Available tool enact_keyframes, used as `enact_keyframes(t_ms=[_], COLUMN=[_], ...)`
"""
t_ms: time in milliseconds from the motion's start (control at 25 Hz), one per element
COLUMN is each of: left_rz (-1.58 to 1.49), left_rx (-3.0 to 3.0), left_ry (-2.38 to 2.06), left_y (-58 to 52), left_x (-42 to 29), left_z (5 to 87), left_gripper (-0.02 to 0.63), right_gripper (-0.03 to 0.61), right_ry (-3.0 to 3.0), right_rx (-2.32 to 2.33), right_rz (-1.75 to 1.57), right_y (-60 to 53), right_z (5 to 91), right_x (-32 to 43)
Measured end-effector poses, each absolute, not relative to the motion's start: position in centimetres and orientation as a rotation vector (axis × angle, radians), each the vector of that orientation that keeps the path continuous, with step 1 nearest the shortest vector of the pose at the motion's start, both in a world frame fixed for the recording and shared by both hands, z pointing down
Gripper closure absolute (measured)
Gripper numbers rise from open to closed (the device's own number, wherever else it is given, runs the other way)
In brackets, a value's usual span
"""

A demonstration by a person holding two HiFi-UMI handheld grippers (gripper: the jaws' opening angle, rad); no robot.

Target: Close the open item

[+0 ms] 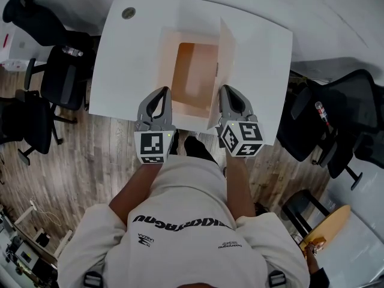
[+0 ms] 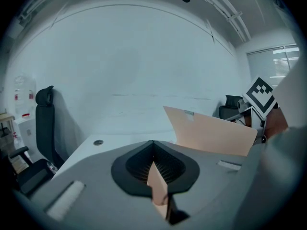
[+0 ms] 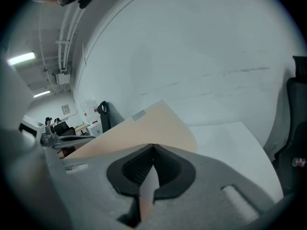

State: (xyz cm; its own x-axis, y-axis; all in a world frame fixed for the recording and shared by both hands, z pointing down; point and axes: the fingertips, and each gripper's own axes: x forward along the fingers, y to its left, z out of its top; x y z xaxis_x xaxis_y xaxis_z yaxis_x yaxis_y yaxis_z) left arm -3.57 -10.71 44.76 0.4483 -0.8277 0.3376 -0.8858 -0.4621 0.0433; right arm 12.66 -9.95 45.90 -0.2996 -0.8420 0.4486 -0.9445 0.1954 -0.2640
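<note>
An open cardboard box (image 1: 195, 80), white outside and tan inside, sits on the white table (image 1: 264, 47) just in front of me. Its right flap (image 1: 225, 65) stands upright, and the left flap (image 1: 167, 56) leans outward. My left gripper (image 1: 159, 98) is at the box's near left corner. In the left gripper view it (image 2: 154, 164) is shut on a thin tan cardboard edge (image 2: 157, 186). At the near right corner my right gripper (image 1: 233, 98) is shut on the right flap's edge (image 3: 146, 186). That flap (image 3: 144, 128) rises behind the jaws in the right gripper view.
A round cable grommet (image 1: 128, 12) sits at the table's far left corner. Black office chairs stand to the left (image 1: 36, 119) and right (image 1: 336, 119) of the table. A wooden stool (image 1: 327, 224) is at lower right on the wood floor.
</note>
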Motion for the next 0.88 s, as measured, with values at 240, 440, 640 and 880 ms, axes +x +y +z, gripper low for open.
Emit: enact_keyframes(t_ms=[240, 440, 640, 880], left_rz=[0.412, 0.419, 0.427, 0.429], left_rx=[2.447, 2.415, 2.399, 2.377], left_ry=[-1.503, -1.485, -1.482, -1.473], left_y=[-11.6, -12.0, -12.6, -13.1], left_x=[-4.7, -4.9, -5.6, -6.2], left_z=[45.5, 46.4, 47.0, 47.8], left_gripper=[0.607, 0.607, 0.607, 0.607], right_gripper=[0.578, 0.578, 0.578, 0.578], right_ry=[-2.266, -2.255, -2.234, -2.224], right_rx=[1.664, 1.634, 1.608, 1.577], right_rz=[0.778, 0.804, 0.837, 0.862], right_y=[-10.5, -10.7, -10.8, -11.3], right_z=[46.8, 47.7, 48.7, 49.6], right_x=[11.5, 11.2, 10.6, 9.9])
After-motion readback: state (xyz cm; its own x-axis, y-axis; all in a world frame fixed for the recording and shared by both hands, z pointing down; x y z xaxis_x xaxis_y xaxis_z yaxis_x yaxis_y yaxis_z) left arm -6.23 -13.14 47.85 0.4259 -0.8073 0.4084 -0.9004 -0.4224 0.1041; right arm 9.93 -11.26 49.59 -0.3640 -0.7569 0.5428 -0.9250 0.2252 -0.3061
